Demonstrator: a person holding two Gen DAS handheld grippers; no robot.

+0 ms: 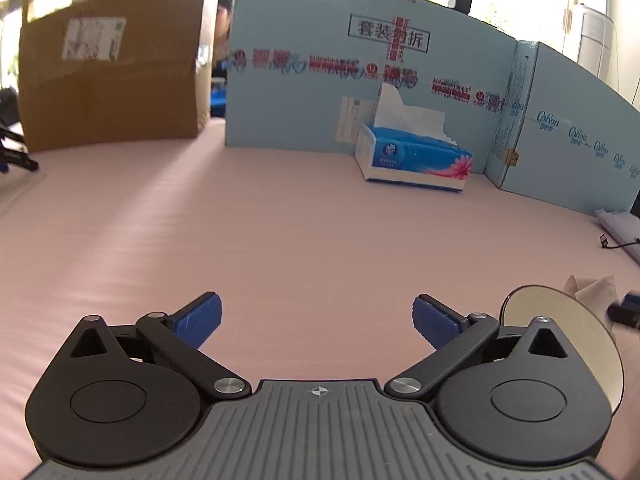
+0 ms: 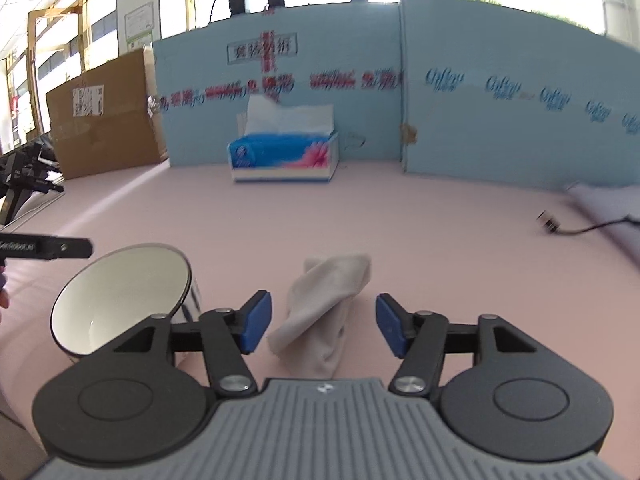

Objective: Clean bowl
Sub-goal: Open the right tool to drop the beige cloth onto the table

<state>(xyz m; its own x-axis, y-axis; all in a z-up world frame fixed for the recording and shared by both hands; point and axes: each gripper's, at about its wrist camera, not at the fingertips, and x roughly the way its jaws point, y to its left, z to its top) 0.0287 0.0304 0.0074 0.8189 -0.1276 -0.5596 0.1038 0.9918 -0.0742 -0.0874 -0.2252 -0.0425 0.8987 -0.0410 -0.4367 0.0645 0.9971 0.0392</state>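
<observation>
Right wrist view puts the crumpled cloth (image 2: 320, 312) dead ahead at 12 o'clock, lying on the pink table (image 2: 440, 240) between the spread blue pads of the right gripper (image 2: 323, 322), its long axis running from about 7 o'clock up to 1 o'clock; this gripper is wide open and holds nothing. Beside it at 10 o'clock sits the bowl (image 2: 120, 296), white inside. Left wrist view shows the left gripper (image 1: 317, 322) equally wide open and empty, with the bowl (image 1: 560, 328) off at 3 o'clock, so the right hand looks nearer the cloth and the left nearer the bowl.
</observation>
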